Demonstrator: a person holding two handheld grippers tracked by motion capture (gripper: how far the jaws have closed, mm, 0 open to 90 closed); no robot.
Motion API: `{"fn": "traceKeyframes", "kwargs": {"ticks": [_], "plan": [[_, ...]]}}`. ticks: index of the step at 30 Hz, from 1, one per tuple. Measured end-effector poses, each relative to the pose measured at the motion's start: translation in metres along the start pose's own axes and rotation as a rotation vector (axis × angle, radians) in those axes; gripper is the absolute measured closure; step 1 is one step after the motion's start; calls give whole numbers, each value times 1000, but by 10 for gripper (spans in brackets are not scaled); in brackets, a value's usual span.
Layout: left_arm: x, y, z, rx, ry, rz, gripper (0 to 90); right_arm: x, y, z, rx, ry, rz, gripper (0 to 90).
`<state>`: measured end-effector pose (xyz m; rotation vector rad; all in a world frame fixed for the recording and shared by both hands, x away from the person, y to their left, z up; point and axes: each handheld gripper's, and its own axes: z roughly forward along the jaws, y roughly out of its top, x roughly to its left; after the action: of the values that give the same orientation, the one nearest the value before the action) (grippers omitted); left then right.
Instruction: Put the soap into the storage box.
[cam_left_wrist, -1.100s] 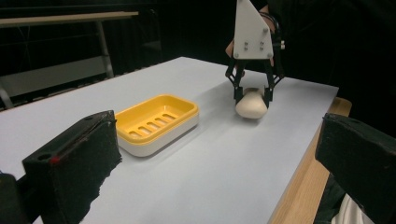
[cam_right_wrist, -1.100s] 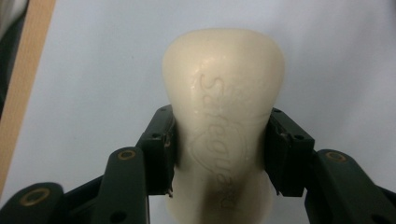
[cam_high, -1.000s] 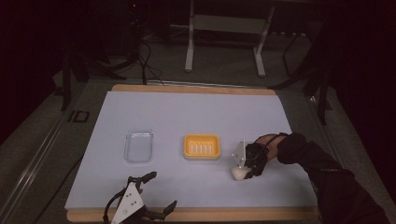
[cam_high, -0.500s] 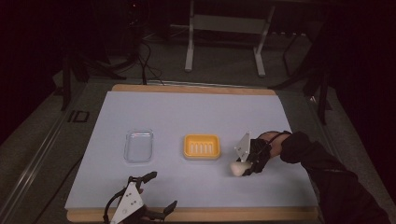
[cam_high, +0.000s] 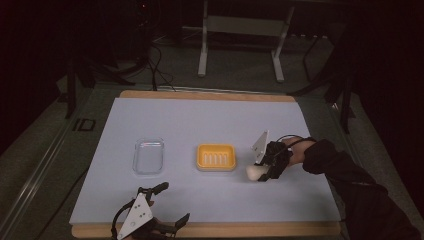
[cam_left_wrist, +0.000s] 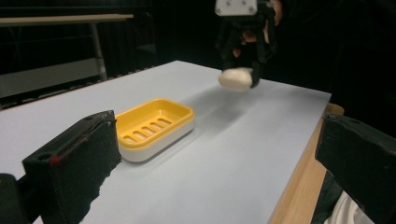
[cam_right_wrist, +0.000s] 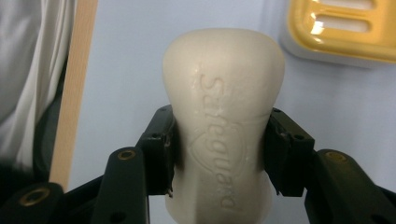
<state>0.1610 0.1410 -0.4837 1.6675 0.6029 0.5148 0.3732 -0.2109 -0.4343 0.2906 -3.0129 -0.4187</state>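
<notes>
Compared with 1 second before, the right hand-held gripper (cam_high: 259, 173) had lifted the soap bar (cam_high: 254, 172) off the tabletop (cam_high: 200, 115), and the bar had come a little nearer the yellow soap dish (cam_high: 216, 157); the left hand-held gripper (cam_high: 167, 205) had not shifted.

The right hand-held gripper was clamped on the soap bar (cam_right_wrist: 224, 126), 1 black jaw pressed against each long side near the bar's middle. In the left gripper view the bar (cam_left_wrist: 236, 79) hung clear above the tabletop, just beside the right end of the soap dish (cam_left_wrist: 152, 128) and apart from it. The left hand-held gripper rested at the near wooden edge with its jaws wide apart and nothing between them.

The clear tray (cam_high: 148, 156) lay well to the left of the dish. Bare tabletop ran behind both containers to the far edge, and in front of them to the near edge. To the right of the bar, a strip of tabletop remained under the person's dark sleeve (cam_high: 345, 175) before the right edge.

In the right gripper view the bar's long axis ran straight out along the jaws, embossed face toward the camera, free rounded end pointing away, with the dish (cam_right_wrist: 341, 32) up and to the right.
</notes>
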Motion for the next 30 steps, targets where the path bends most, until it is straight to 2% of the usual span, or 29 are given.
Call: {"fn": "traceKeyframes", "kwargs": {"ticks": [4, 5, 6, 11, 17, 21, 26, 30], "plan": [[0, 1, 3, 0, -16, -3, 0, 0, 4, -6, -1, -19, 8, 498], [1, 1, 5, -1, -23, -3, 0, -1, 6, -8, -5, -22, 17, 498], [1, 1, 5, 0, -25, -3, 0, 0, 9, -11, -1, -48, 25, 498], [2, 2, 8, -4, -40, -2, 0, 0, 18, -18, 4, -68, 61, 498], [3, 3, 12, 4, -46, 0, 0, -5, 28, -29, -22, -99, 95, 498], [2, 3, 14, 11, -42, 4, 0, -9, 35, -31, -10, -112, 126, 498], [2, 3, 14, 11, -35, 2, 0, -14, 44, -35, -13, -119, 137, 498], [2, 2, 15, 22, -32, 5, 0, -15, 52, -38, -19, -133, 102, 498]]}}
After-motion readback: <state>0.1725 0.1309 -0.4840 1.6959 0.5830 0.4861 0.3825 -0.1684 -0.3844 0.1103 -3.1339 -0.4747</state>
